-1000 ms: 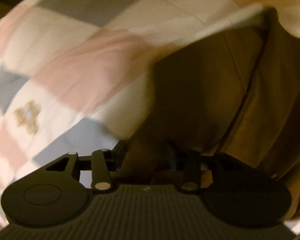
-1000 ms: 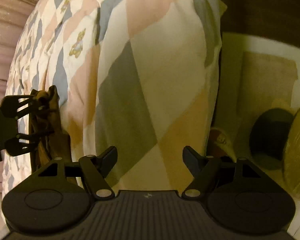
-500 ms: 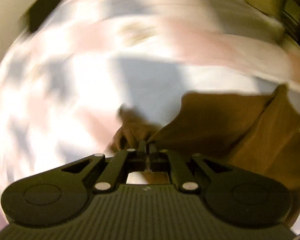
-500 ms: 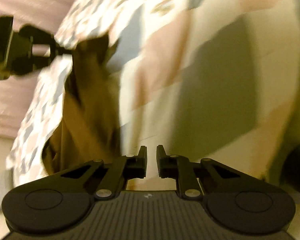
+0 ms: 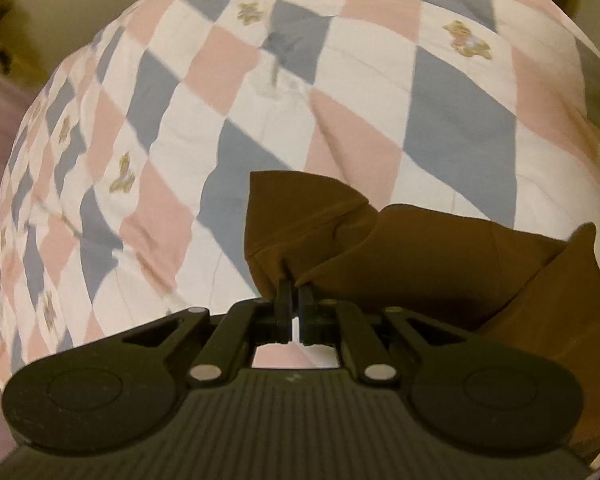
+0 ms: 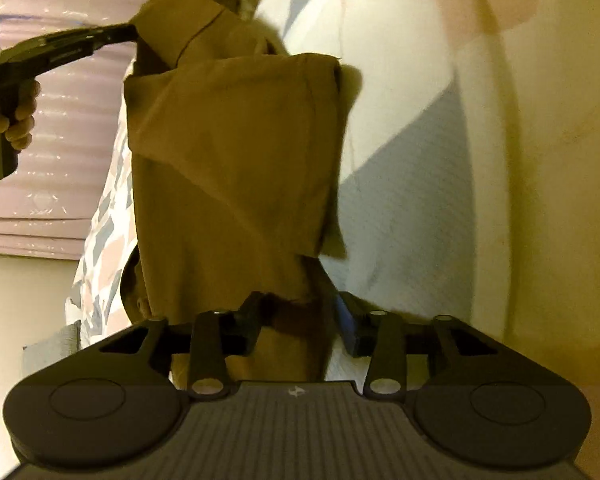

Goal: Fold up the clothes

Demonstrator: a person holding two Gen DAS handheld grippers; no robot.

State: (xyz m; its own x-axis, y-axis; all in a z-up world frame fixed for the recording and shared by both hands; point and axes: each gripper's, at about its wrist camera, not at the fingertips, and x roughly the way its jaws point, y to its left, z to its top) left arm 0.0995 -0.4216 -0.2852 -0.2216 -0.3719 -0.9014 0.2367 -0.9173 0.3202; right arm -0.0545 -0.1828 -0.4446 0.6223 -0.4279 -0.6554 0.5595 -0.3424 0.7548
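- Two tongs work one brown garment [image 5: 440, 256] over a bed covered by a checked quilt [image 5: 340, 80] with small bear motifs.
- Left tongs [image 5: 294, 280] are clenched on a bunched corner of the garment, their tips pinching the cloth so that it rises in a peak above the quilt; the right wrist view shows the same tongs [image 6: 130, 32] reaching in from the upper left with the cloth hanging from them.
- Right tongs [image 6: 300, 312] stand spread apart, with a dark bunch of the garment lying between them; whether the pads touch the cloth I cannot tell, and they are not pinching it.
- Most of the garment hangs or drapes in loose folds between the two tools, near the bed's edge rather than lying flat in its middle.
- Holding one corner high probably lets the fabric fall straight, so that a second corner can be found and gripped.
- Judging by this, the fold has hardly begun: the cloth needs a second grip and spreading flat on the quilt.
- Slack cloth may slip or twist if only one corner is held.
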